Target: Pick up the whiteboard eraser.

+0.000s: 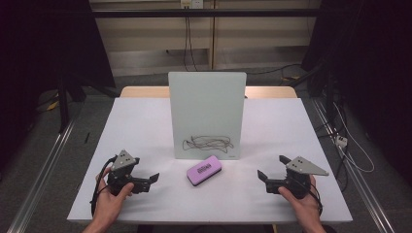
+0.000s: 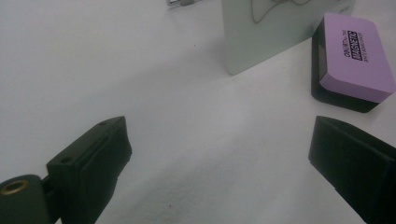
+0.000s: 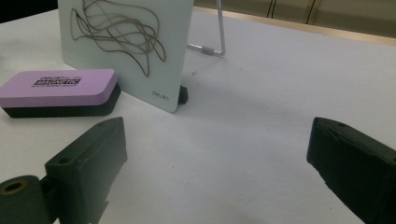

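Two grippers, left [image 1: 154, 177] and right [image 1: 261, 175], both with jaws wide apart and empty. Purple eraser [image 1: 204, 170] lies flat on the table [image 1: 272, 121] just before the scribbled whiteboard [image 1: 206, 114]. Probably light, felt-soft underneath; I'd pinch its long plastic sides.

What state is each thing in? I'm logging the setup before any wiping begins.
whiteboard: upright on its stand, dark scribble low on its face.
eraser: flat on the table, purple side up, untouched.
left gripper: open, nothing between its jaws.
right gripper: open, nothing between its jaws.
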A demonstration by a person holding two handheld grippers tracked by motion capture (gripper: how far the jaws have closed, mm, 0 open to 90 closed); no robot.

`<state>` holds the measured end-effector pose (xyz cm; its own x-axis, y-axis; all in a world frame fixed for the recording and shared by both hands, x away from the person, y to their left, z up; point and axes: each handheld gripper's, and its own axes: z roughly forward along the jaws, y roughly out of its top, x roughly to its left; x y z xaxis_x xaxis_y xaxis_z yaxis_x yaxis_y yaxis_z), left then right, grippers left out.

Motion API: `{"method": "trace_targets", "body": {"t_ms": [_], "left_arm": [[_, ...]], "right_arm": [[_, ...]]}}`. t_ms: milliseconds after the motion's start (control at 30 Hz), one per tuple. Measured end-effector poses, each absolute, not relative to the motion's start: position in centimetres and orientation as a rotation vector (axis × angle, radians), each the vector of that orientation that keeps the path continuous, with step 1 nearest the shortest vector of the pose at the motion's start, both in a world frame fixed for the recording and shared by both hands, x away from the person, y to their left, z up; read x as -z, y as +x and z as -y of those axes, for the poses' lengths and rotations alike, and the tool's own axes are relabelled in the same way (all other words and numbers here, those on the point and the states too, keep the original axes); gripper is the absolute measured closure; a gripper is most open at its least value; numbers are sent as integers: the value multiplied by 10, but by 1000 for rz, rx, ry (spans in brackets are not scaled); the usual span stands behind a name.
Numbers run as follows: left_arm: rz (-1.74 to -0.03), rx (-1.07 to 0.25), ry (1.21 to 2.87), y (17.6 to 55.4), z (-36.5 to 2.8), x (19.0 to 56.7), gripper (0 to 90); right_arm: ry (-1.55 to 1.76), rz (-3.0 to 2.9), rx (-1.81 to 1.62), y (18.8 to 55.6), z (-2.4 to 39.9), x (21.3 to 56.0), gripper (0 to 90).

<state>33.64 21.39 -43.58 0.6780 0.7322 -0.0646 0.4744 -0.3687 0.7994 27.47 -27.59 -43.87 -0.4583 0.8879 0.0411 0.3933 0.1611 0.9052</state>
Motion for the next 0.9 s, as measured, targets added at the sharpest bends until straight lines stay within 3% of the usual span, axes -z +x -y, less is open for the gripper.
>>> {"method": "trace_targets", "body": {"t_ms": [200, 433, 900], "left_arm": [[-941, -446, 2026, 339, -217, 436, 52], [-923, -325, 2066, 341, -212, 439, 85], [-826, -311, 2108, 340, -196, 425, 114]], "right_arm": [[1219, -1937, -1271, 275, 276, 439, 49], [1228, -1947, -1281, 276, 278, 439, 45], [1261, -1955, -1291, 280, 278, 440, 49]]}}
